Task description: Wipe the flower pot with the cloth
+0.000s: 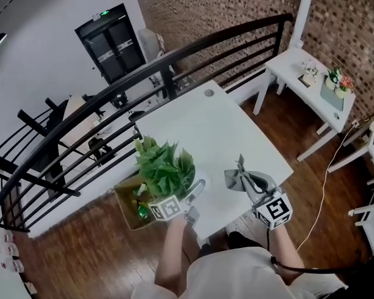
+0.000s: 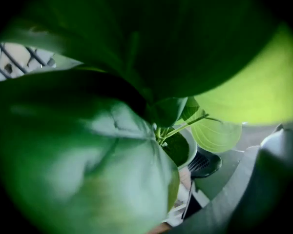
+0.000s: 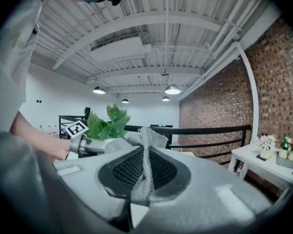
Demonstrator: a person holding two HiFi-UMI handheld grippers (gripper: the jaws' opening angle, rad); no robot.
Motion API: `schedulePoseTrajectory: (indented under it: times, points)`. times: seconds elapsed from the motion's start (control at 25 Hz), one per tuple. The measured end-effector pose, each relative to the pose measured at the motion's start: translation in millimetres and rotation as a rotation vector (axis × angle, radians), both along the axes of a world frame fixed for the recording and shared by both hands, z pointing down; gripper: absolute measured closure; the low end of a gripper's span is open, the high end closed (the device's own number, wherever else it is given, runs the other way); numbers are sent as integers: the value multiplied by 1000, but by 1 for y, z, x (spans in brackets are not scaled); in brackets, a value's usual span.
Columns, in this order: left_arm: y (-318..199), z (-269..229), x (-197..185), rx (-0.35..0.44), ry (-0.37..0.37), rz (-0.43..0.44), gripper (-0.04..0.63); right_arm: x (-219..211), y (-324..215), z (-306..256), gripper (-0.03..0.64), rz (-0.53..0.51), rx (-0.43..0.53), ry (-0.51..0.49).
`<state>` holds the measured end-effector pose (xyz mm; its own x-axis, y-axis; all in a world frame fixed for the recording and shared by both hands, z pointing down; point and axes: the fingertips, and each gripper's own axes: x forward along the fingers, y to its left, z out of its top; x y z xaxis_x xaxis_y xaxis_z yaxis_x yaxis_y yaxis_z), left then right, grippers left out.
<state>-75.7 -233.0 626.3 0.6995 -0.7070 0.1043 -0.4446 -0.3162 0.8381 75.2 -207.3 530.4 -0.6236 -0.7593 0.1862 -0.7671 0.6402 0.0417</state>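
A leafy green plant (image 1: pixel 165 169) hides most of its white flower pot in the head view. My left gripper (image 1: pixel 186 195) is shut on the pot over the near edge of the white table (image 1: pixel 206 126). In the left gripper view big leaves fill the picture; the pot's rim (image 2: pixel 194 149) shows beside one black pad (image 2: pixel 203 164), and the other jaw is hidden. My right gripper (image 1: pixel 252 186) is to the right of the plant, shut on a grey cloth (image 1: pixel 238 178). The cloth (image 3: pixel 146 141) stands up between the closed jaws of the right gripper (image 3: pixel 145 161), with the plant (image 3: pixel 107 123) to its left.
A black railing (image 1: pixel 174 58) runs behind the table. A white side table (image 1: pixel 305 86) with small potted flowers stands by the brick wall at right. A cardboard box (image 1: pixel 126 203) sits on the wooden floor at the table's left corner. A cable (image 1: pixel 325 185) trails over the floor.
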Motion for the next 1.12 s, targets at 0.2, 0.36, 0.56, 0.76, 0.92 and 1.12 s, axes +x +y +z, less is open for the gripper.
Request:
schedulePoseTrajectory:
  times: [0.2,0.36,0.56,0.76,0.92,1.12]
  points:
    - [-28,85,-12,-10,-430,-61,61,-1,15,13,603,-20,-57,-65]
    - [-32,138,-3,50,-727,-26,63,1,33,32,603,-35,-91,-36]
    - [-30,179,22,160,-980,25,58,6,31,45,603,-24,-126,-32]
    - [-17,185,30,177,-977,129,12,-14,27,35,603,-59,-118,-48]
    - [16,177,7,137,-891,122,-14,-36,28,27,603,-53,-100,-61]
    - [62,136,-34,127,-805,14,-11,-73,38,14,603,-46,-78,-109]
